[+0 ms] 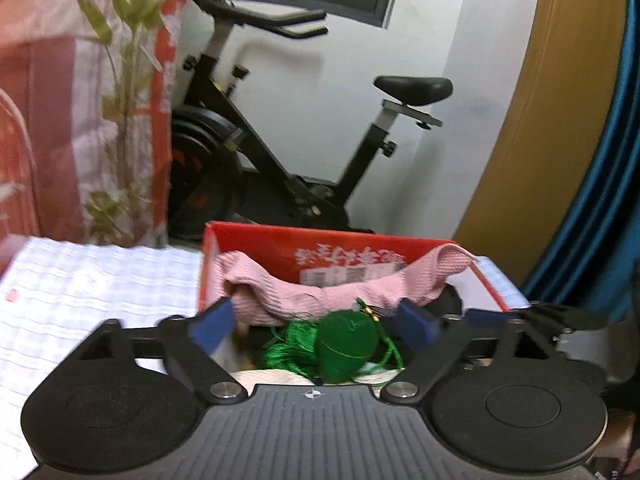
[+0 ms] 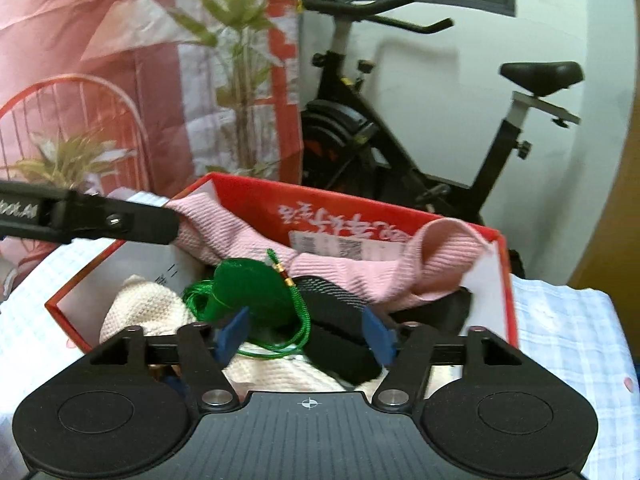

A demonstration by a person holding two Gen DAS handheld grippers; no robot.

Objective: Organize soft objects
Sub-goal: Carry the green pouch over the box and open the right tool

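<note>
A red cardboard box [image 1: 256, 236] [image 2: 505, 280] stands on a checked sheet. A pink knitted cloth [image 1: 304, 298] [image 2: 360, 268] is draped across it, both ends over the rims. Below the cloth lie a green tassel ball [image 1: 346, 346] [image 2: 248, 292], a cream knitted piece [image 2: 140, 304] and a black soft item [image 2: 340, 320]. My left gripper [image 1: 314, 326] hangs open over the box's near side with the green ball under the gap between its fingers. One left finger [image 2: 132, 224] reaches the cloth's left end. My right gripper [image 2: 306, 336] is open above the tassel cord and the black item.
The checked sheet [image 1: 80, 292] [image 2: 568, 332] spreads on both sides of the box. An exercise bike [image 1: 280, 136] [image 2: 400, 140] stands behind it by a white wall. A pink curtain with bamboo print [image 1: 80, 100] hangs at the left; a wooden panel [image 1: 552, 120] is at the right.
</note>
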